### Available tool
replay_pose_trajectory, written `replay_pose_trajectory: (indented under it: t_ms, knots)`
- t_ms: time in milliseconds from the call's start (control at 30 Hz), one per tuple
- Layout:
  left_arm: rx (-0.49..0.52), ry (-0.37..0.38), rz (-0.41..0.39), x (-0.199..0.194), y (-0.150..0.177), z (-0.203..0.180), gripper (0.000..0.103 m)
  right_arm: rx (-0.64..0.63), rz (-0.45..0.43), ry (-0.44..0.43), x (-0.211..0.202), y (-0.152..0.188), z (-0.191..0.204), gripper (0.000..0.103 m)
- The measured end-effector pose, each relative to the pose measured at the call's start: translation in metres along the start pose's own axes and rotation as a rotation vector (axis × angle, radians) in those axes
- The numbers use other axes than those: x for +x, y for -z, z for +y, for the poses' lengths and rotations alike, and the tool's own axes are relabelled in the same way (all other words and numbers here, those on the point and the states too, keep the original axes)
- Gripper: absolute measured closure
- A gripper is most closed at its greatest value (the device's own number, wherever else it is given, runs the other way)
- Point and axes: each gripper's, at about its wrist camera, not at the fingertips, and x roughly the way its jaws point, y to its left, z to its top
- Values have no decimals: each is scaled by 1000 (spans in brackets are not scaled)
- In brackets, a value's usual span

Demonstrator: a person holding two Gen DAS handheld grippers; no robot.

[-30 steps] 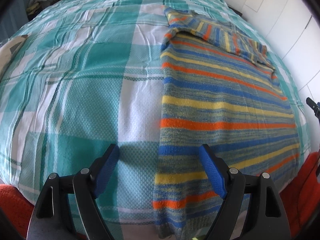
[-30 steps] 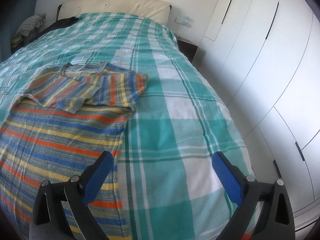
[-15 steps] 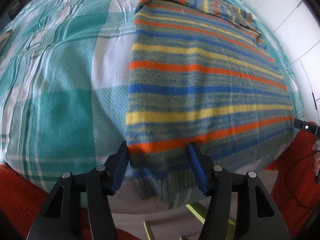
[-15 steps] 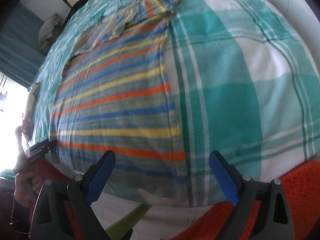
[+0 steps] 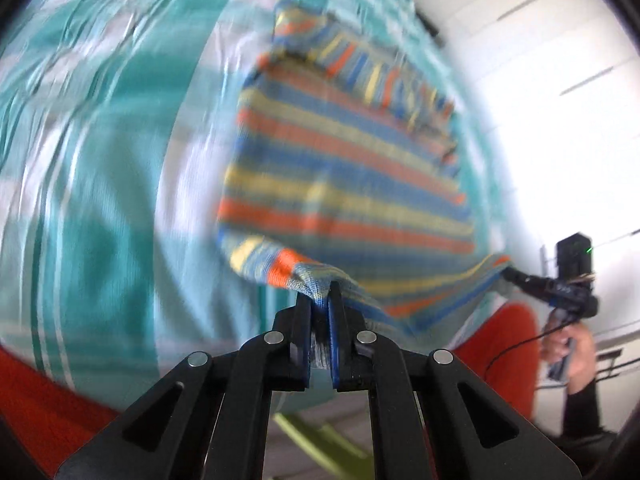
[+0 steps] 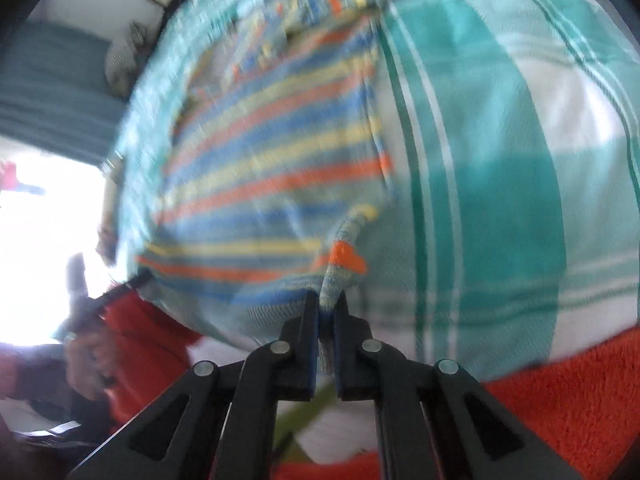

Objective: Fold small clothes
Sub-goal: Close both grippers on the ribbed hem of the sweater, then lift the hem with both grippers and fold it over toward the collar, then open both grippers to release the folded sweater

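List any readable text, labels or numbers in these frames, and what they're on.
None readable.
Sweater: stripes only, no label in view.
Bedspread: plaid only, no print.
Right claw, seen from the left wrist: a green light on its body, no legible marking.
Both frames are motion-blurred, so small print would not show.

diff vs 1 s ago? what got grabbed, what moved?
Both tongs went from wide open to shut on the striped sweater's hem: left tongs at its left corner, right tongs at its right corner. Both corners have come up off the plaid bedspread, the hem hanging between them. Unchanged: the rest of the sweater lies flat on the bed, sleeves folded across the top.
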Motion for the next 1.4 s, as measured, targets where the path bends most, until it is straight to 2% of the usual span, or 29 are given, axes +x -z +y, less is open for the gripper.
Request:
replay_pose_trajectory:
  t_ms: [67, 133, 233, 300, 333, 367, 400, 433, 467, 567, 667, 733, 767, 800, 833, 867, 900, 967, 1033, 1067, 1133, 1167, 1267, 1400]
  knots:
    - [-10, 30, -32, -2, -41, -3, 98, 9, -70, -61, -11, -33, 6, 97]
    - [11, 22, -79, 0, -93, -8, 98, -3, -134, -81, -20, -74, 13, 97]
    - [40, -28, -155, 13, -174, -14, 98, -35, -238, -60, -23, -158, 22, 97]
    - [35, -37, -167, 35, -230, -13, 92, -30, -296, -44, -15, -212, 20, 97]
    - [25, -79, -186, 48, -254, -10, 85, -16, -327, -56, -4, -241, 17, 95]
    - [10, -130, -204, 59, -271, -6, 60, 1, -365, -76, 6, -266, 11, 92]
    - [-10, -175, -215, 65, -279, -1, 43, 20, -408, -48, 15, -286, 3, 81]
    - [-31, -220, -229, 69, -283, 5, 42, 51, -440, 8, 24, -298, -3, 63]
    - [-41, -237, -236, 71, -283, 8, 42, 75, -453, 41, 27, -304, -8, 59]
    - [14, -229, -276, 68, -261, 6, 40, 45, -445, 57, 34, -297, -7, 59]
    - [153, -236, -289, 77, -232, -16, 28, -184, -412, 96, 37, -270, 16, 59]
    - [244, -237, -216, 100, -211, -29, 26, -303, -328, 80, 57, -248, 31, 59]
    - [277, -273, -147, 117, -199, -30, 26, -345, -276, 80, 69, -237, 34, 60]
    - [299, -341, -59, 136, -187, -26, 28, -373, -227, 110, 81, -226, 33, 59]
    - [313, -413, 5, 149, -174, -18, 29, -386, -166, 177, 96, -214, 27, 59]
    - [328, -454, 21, 152, -162, -10, 28, -386, -112, 243, 106, -200, 15, 60]
    - [340, -436, -12, 141, -149, -6, 28, -397, -101, 264, 106, -186, 8, 63]
    - [328, -467, -27, 122, -136, -5, 24, -448, -125, 293, 90, -162, 4, 63]
    - [358, -463, -61, 107, -126, -17, 25, -431, -138, 297, 72, -146, 3, 60]
    - [396, -451, -89, 102, -121, -30, 24, -399, -151, 280, 63, -141, -1, 55]
    - [481, -434, -133, 100, -114, -61, 23, -343, -205, 196, 45, -138, -10, 37]
    - [527, -413, -148, 102, -110, -80, 20, -312, -242, 176, 37, -138, -16, 35]
    - [659, -328, -151, 130, -97, -136, 14, -221, -301, 148, 23, -148, -40, 33]
    - [807, -279, -120, 189, -86, -197, 14, -115, -333, 80, 16, -170, -63, 33]
